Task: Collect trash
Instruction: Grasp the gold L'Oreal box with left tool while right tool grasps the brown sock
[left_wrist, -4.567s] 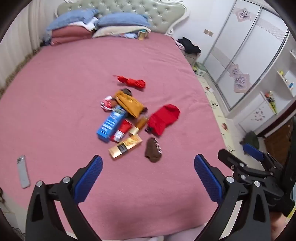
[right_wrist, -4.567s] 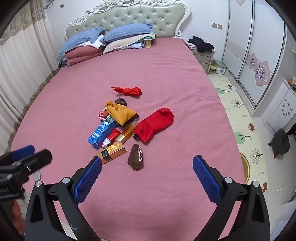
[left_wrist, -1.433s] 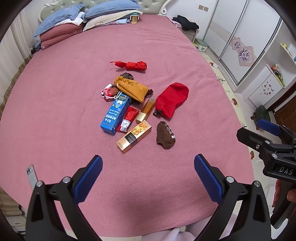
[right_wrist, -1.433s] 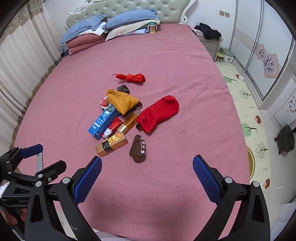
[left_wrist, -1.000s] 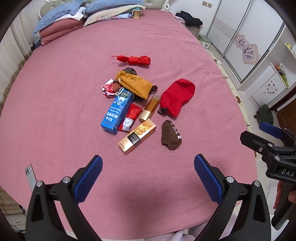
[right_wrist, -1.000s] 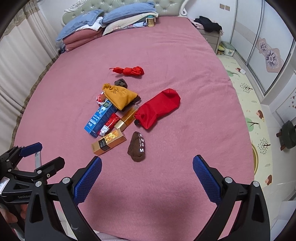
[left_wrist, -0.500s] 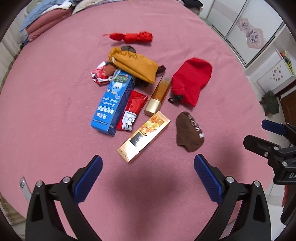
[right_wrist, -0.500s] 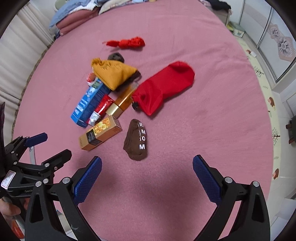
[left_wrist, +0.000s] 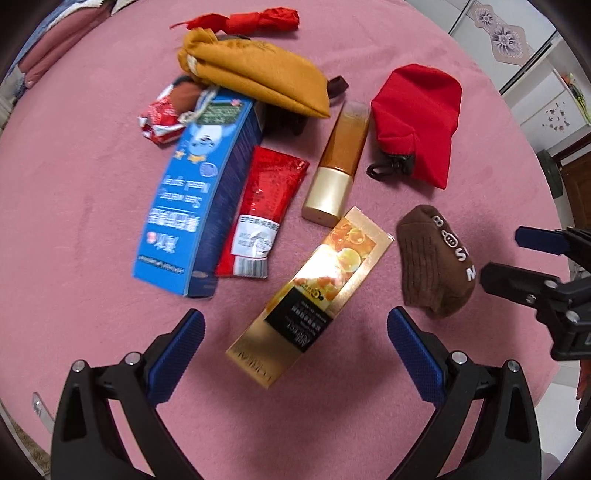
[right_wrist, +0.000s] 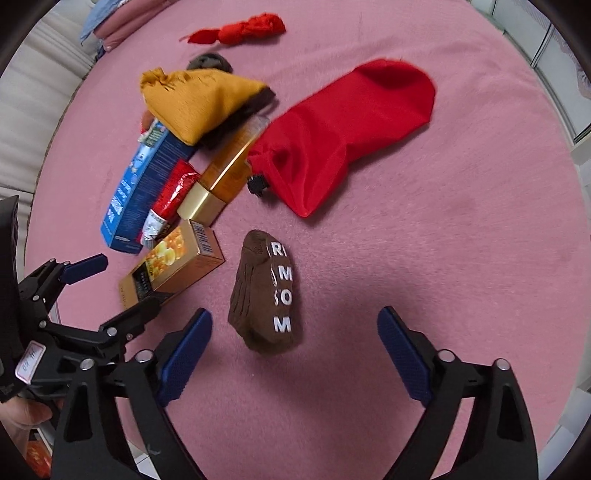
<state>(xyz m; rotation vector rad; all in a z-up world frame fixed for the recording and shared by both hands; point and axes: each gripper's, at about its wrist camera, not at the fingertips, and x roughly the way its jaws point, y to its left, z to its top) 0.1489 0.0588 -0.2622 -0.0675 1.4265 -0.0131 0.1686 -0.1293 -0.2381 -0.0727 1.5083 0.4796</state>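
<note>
Tools: left tool (left_wrist: 295, 343) released above gold box (left_wrist: 310, 295); right tool (right_wrist: 293, 345) closing, empty, over brown sock (right_wrist: 264, 291).

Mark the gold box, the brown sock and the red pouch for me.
gold box (left_wrist: 314, 291), left wrist view, printed top face.
brown sock (right_wrist: 264, 291), right wrist view, mid-foot.
red pouch (right_wrist: 343, 125), right wrist view, cloth body.

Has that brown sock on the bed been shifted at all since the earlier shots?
No. The brown sock lies as before, just right of the gold box and below the red bag. Only the cameras have come closer.
</note>
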